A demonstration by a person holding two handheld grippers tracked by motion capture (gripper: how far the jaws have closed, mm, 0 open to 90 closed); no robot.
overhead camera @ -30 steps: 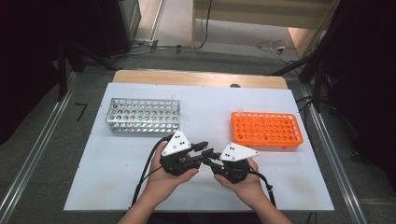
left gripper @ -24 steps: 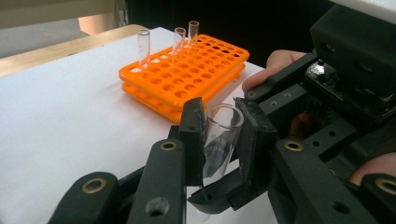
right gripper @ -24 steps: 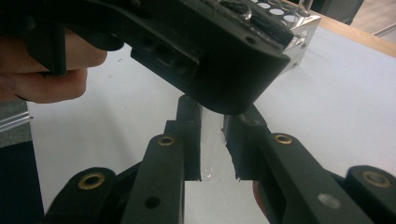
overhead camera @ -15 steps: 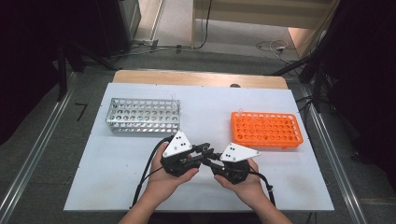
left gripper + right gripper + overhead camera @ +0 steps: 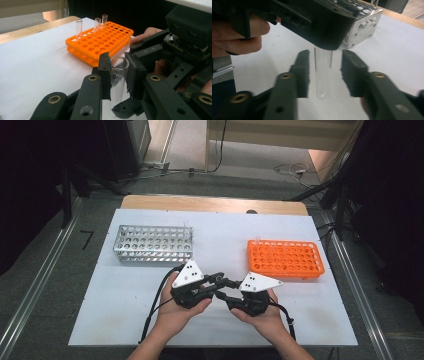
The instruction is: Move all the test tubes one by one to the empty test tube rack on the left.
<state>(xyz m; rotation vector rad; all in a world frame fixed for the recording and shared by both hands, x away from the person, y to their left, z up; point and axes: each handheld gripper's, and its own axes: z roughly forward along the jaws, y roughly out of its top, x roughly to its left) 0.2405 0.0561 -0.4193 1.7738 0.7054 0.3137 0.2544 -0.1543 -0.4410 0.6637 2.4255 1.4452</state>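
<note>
Tube stood upright, open mouth up, rounded end down; clear glass, empty. Left gripper fingers clamped its upper part. Right gripper fingers had just been opening, apart from the tube between them.

text: faint white print on the glass test tube, centre of the left gripper view | legibility: too blurred to read | other labels, brands, numbers, signs: nothing readable

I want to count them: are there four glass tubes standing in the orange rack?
No, three clear tubes stand in the orange rack, near its far end.
</note>
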